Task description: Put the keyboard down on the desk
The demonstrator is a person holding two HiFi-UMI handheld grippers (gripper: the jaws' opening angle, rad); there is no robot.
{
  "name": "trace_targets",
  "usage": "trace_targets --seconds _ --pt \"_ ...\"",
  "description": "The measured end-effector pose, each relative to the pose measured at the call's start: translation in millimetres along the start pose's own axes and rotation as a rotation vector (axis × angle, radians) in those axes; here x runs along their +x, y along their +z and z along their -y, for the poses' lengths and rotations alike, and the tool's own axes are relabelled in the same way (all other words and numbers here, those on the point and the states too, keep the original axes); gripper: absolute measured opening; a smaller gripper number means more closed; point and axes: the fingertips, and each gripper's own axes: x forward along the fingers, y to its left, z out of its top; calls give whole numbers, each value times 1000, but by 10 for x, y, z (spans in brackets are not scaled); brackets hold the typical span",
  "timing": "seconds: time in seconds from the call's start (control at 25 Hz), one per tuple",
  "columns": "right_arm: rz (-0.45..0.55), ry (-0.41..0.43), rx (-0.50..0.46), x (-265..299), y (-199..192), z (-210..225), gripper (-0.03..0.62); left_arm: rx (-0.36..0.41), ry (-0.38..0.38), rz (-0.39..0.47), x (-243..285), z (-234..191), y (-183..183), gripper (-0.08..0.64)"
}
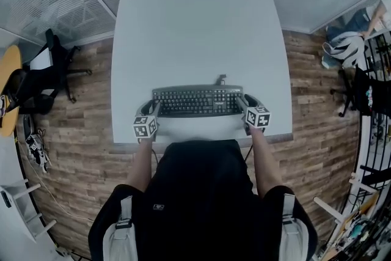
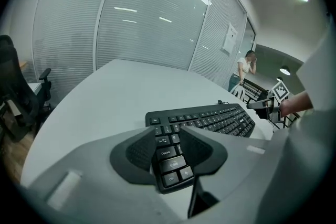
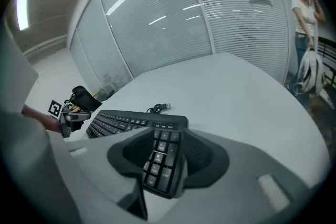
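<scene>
Near the front edge of the counter (image 1: 195, 27), the keyboard (image 1: 197, 101) lies crosswise; contact with the counter cannot be confirmed. Left gripper (image 1: 155, 109) is clamped on one end, right gripper (image 1: 241, 103) on the other. Recommended: lower both ends level and together, releasing only once it rests flat.

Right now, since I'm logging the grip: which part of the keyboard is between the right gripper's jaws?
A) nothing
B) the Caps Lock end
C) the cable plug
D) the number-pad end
D: the right gripper view shows the right gripper with the number-pad end of the keyboard between its jaws.
</scene>
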Motion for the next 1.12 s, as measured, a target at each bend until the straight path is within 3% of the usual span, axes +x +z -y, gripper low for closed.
trace_targets --seconds 0.08,0.24,0.72,1.12 --pt "2 27 -20 -46 -46 -95 108 0 -14 10 -51 16 4 126" --pt "-20 71 -69 -109 -193 -270 4 2 -67 21 -159 71 7 27" --pt "-12 91 -128 -315 -486 -584 2 74 -136 11 -437 220 -130 11" --pt "-17 59 -153 -493 -747 -687 2 80 -158 19 -633 297 -283 11"
